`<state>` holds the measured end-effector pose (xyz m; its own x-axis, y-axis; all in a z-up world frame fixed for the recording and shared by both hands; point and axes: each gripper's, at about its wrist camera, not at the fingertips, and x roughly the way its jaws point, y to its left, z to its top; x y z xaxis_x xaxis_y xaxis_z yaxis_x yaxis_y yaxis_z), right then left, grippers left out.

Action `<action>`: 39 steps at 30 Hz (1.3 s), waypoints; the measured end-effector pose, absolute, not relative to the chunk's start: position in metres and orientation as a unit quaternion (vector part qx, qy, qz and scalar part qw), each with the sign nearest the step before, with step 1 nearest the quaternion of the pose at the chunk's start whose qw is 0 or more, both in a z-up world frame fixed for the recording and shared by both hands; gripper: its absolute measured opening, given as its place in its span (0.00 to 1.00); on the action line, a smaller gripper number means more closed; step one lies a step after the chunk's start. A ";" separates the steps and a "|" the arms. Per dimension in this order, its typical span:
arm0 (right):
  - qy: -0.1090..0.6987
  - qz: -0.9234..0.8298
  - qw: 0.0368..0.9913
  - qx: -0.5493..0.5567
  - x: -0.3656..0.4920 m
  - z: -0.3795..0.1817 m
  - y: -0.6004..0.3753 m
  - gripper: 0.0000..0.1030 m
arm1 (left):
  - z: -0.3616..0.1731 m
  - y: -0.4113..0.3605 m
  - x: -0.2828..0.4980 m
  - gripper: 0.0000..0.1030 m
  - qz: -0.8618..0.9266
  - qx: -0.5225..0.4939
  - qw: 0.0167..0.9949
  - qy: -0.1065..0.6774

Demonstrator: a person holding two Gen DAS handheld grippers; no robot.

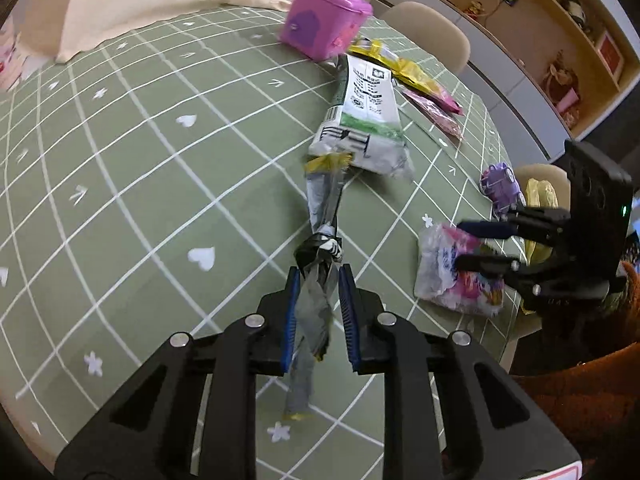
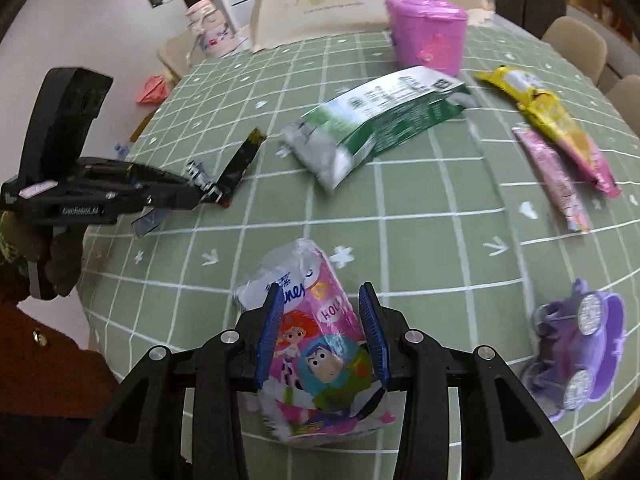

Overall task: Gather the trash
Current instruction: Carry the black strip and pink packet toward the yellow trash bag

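Our left hand-held gripper (image 1: 318, 280) pinches a twisted wrapper (image 1: 320, 216); our right hand-held gripper (image 2: 320, 296) straddles a tissue pack (image 2: 316, 344), jaws not yet closed. Ahead, three wrappers lie uncollected near the pink bin (image 2: 428, 34) on the table (image 1: 140, 140): barely begun, we judge.

Both grippers, the left gripper (image 1: 318, 280) and the right gripper (image 2: 324, 300), are matte black plastic with silver round screws and ridged blue finger pads (image 2: 269, 332).

pink bin (image 1: 325, 20) motion-blurred, yellow wrapper (image 1: 541, 216) partly hidden behind right gripper (image 1: 466, 244)
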<state>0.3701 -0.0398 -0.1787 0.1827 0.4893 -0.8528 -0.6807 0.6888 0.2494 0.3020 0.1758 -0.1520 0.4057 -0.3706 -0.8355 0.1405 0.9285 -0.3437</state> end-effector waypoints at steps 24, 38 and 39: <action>0.466 0.329 0.802 -0.176 0.330 -0.165 -0.022 0.09 | -0.138 0.164 0.303 0.51 -0.114 -0.027 0.855 0.506; 0.444 0.250 0.858 -0.061 0.342 -0.113 -0.090 0.09 | -0.160 0.138 0.321 0.29 -0.123 0.005 0.831 0.543; 0.443 0.243 0.861 -0.056 0.342 -0.112 -0.095 0.09 | -0.160 0.137 0.321 0.28 -0.126 0.006 0.831 0.542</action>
<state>0.3418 -0.0952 -0.1120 0.4890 0.3680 -0.7909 -0.4675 0.8760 0.1186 0.3211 0.1370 -0.1598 0.3808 -0.2031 -0.9021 0.2163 0.9681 -0.1266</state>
